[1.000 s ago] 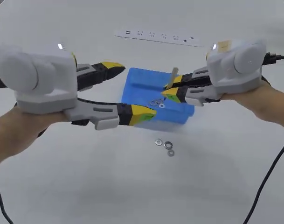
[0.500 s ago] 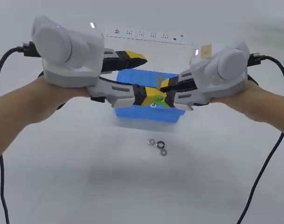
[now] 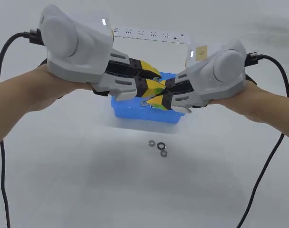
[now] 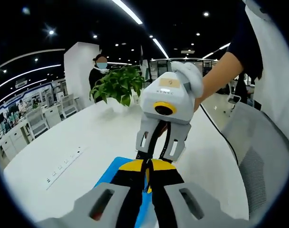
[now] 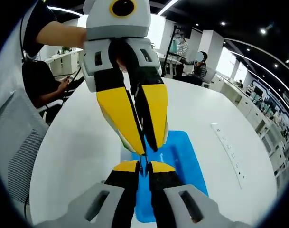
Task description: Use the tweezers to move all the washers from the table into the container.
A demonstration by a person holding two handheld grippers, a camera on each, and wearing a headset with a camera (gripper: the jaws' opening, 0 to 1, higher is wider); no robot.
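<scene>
A: Why is your left gripper (image 4: 147, 167) nose to nose with your right gripper (image 5: 143, 166) above the container (image 3: 135, 111)?
B: Probably you're reseating the tweezers. Both are closed, on what I cannot tell. Three washers (image 3: 161, 146) lie on the table (image 3: 87, 180), just beside it.

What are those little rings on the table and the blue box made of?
The washers look like metal, probably steel: small grey rings with a dull shine. The container looks like plastic: even bright blue, smooth, with rounded edges.
</scene>
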